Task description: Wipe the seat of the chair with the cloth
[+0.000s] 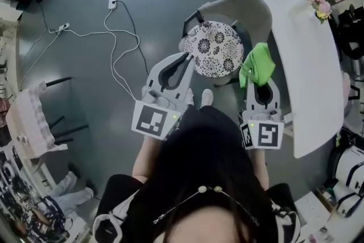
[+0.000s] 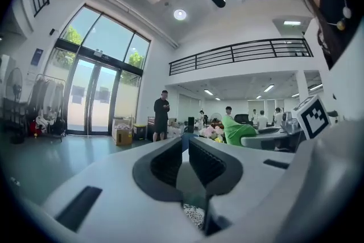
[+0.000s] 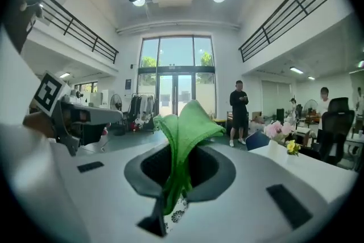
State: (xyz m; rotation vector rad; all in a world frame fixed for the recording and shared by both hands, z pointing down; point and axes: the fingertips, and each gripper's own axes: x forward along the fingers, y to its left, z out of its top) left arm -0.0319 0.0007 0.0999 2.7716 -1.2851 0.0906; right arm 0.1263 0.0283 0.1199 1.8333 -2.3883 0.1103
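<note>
While the right gripper [image 1: 257,87] is clamped on the green cloth [image 1: 257,64], the items stand as follows.

- Cloth: pinched between the right gripper's jaws, bunched in a fold that stands up past the fingertips. The right gripper view shows the cloth [image 3: 186,122] filling the gap of the right gripper [image 3: 177,182] from base to tip. From the head view it hangs just beside the right edge of the chair seat [image 1: 215,48], between the seat and the white surface [image 1: 310,82], and contact with the seat cannot be told.
- Chair seat: round, with a black-and-white floral pattern and a grey backrest [image 1: 247,5] behind it.
- Left gripper [image 1: 185,61]: over the seat's left edge. In the left gripper view the left gripper [image 2: 185,148] has its jaws only narrowly parted, with nothing between them.
- Flowers [image 1: 317,0]: on the surface's far end.
- White cable [image 1: 116,60]: on the floor, left of the chair.
</note>
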